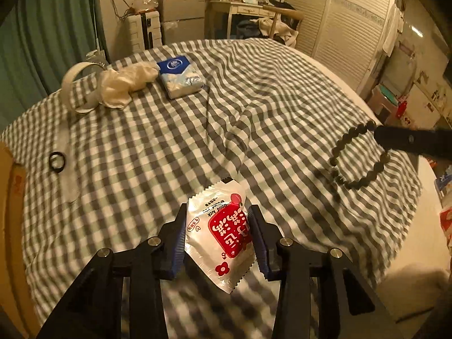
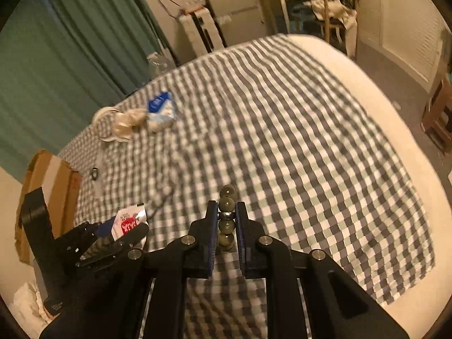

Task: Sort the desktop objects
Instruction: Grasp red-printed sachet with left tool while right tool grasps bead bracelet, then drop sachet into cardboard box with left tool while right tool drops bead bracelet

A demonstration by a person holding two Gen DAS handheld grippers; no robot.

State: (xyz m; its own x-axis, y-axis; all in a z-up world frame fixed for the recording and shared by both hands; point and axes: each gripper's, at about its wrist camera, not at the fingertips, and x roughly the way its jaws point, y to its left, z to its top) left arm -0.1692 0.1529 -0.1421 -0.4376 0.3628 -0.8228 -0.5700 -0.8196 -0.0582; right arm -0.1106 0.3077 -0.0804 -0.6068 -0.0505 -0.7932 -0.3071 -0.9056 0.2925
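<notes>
The left gripper (image 1: 219, 228) is closed on a snack packet (image 1: 223, 231), held above the bed. The right gripper (image 2: 226, 220) is clamped on a bead bracelet (image 2: 226, 217), raised alongside.

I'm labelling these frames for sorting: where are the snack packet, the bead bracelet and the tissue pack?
snack packet (image 1: 223, 226): left wrist view, on its red label, between the fingers.
bead bracelet (image 1: 343, 144): left wrist view, on a bead of the loop's left side.
tissue pack (image 1: 180, 77): left wrist view, middle of its top face.
</notes>
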